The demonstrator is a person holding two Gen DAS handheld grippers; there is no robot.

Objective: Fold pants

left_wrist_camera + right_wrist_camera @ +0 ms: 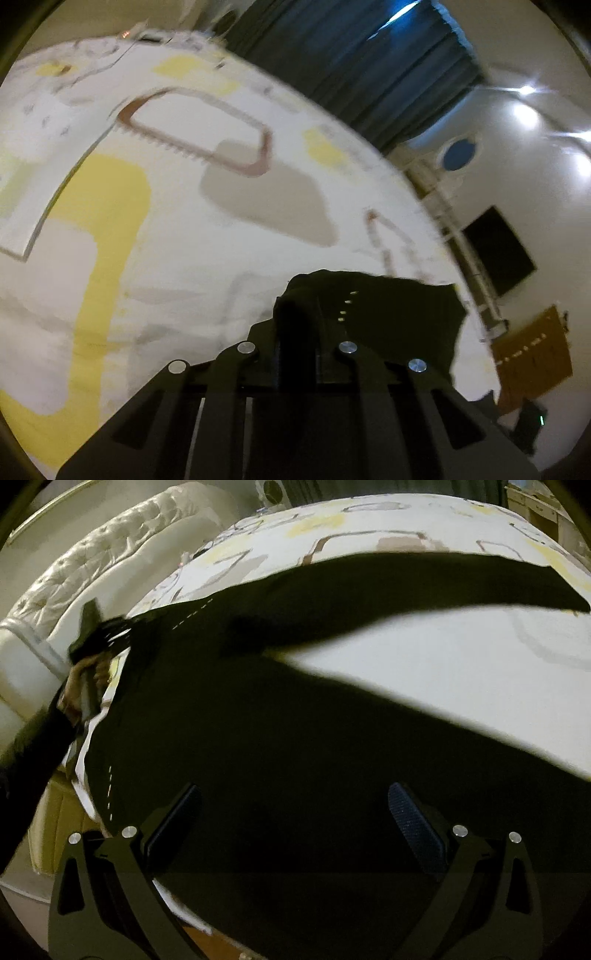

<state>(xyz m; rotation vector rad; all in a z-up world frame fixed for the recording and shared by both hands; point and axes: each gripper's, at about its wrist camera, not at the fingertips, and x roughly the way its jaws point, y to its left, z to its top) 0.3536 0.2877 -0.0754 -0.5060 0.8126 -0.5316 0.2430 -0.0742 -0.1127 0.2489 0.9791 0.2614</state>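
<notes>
On the bed: black pants [295, 720] spread across the patterned sheet [443, 657]
Left gripper [295, 314]: pinching pants fabric
Right gripper [295, 812]: fingers spread above the pants

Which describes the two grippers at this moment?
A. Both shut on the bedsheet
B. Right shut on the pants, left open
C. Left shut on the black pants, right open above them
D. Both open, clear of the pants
C: the left gripper is closed on a bunched edge of the black pants, while the right gripper stands wide open above the fabric.
</notes>
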